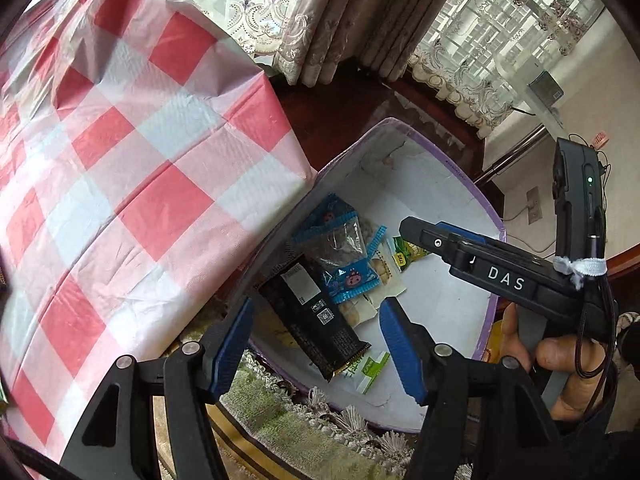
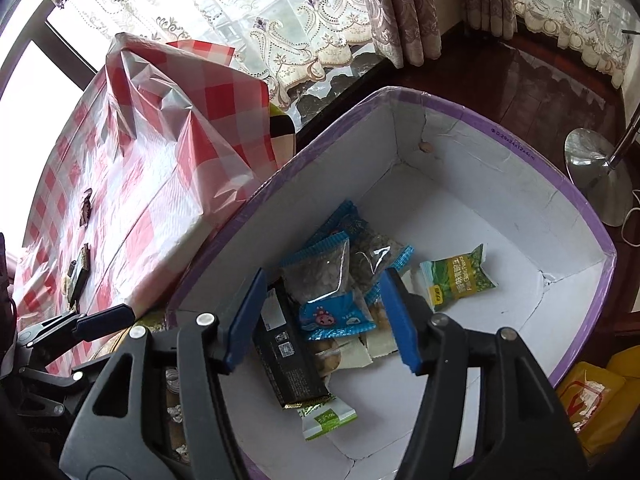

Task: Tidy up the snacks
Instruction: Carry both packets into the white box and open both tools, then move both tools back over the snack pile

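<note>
Both our left tool (image 1: 316, 344) and right tool (image 2: 324, 320) hang wide and empty over the snacks (image 2: 332, 280) in the white box (image 2: 520, 216); the packets look light, crinkly and slippery, so we would pinch an edge.

A red-and-white checked plastic cloth (image 1: 132, 184) lies creased over the counter, its corner hanging down in folds. Behind it, white embroidered lace curtains (image 2: 280, 24) cover tall windows, and bright daylight comes through them. Heavier beige patterned drapes (image 1: 344, 20) hang in pleats beside the lace. Below the windows runs a dark glossy wooden sill (image 2: 532, 92) that reflects the light. On the floor stands the round shiny metal base of a lamp (image 2: 596, 172), and a green fringed rug (image 1: 304, 432) lies nearby.
</note>
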A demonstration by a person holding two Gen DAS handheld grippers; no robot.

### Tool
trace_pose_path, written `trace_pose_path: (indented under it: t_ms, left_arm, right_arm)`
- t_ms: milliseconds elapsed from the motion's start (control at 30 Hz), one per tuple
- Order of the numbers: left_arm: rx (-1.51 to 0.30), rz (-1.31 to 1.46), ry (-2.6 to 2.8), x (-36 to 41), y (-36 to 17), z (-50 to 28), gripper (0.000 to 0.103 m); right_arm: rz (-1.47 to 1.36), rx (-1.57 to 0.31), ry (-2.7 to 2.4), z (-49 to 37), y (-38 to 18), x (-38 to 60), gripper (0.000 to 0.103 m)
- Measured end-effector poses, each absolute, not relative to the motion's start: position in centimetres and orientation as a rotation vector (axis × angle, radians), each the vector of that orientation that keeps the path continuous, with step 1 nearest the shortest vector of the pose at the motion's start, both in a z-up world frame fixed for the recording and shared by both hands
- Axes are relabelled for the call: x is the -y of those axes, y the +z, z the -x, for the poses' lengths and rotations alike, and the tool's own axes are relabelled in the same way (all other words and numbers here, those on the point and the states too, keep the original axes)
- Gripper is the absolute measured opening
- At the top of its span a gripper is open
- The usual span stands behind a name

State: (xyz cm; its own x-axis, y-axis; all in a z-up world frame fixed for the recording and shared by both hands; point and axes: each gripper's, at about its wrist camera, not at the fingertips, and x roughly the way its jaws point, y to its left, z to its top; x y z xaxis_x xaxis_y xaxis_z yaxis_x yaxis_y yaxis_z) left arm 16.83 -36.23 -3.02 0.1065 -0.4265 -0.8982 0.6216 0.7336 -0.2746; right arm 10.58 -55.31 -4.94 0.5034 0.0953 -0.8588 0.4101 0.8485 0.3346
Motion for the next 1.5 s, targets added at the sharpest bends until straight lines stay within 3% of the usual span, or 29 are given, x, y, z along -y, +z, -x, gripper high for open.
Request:
trace_pose_path:
  t_ms: [400, 967, 1200, 1500]
  left_arm:
    - [-1.159, -0.061, -0.586, 27.9, -1.5, -17.8, 0.066]
    - [-1.065, 0.181, -0.196, 6.9, -0.5, -15.7, 0.066]
    - [-1.062, 0.080, -0.101, 1.9, -1.3, -16.0, 0.064]
    - [-1.065, -0.091, -0.108, 1.2, -2.7, -19.1, 0.063]
  right_arm:
    - [-0.443, -1.041, -0.070, -12.7, -2.4, 48.1, 0.067]
    - [-0.050, -1.051, 0.137, -15.2, -0.2, 34.2, 0.073]
    - [0.168, -1.046, 0.186, -16.1, -0.6, 29.9, 0.075]
    - [0.315, -1.035, 0.308, -18.5, -1.2, 25.7, 0.078]
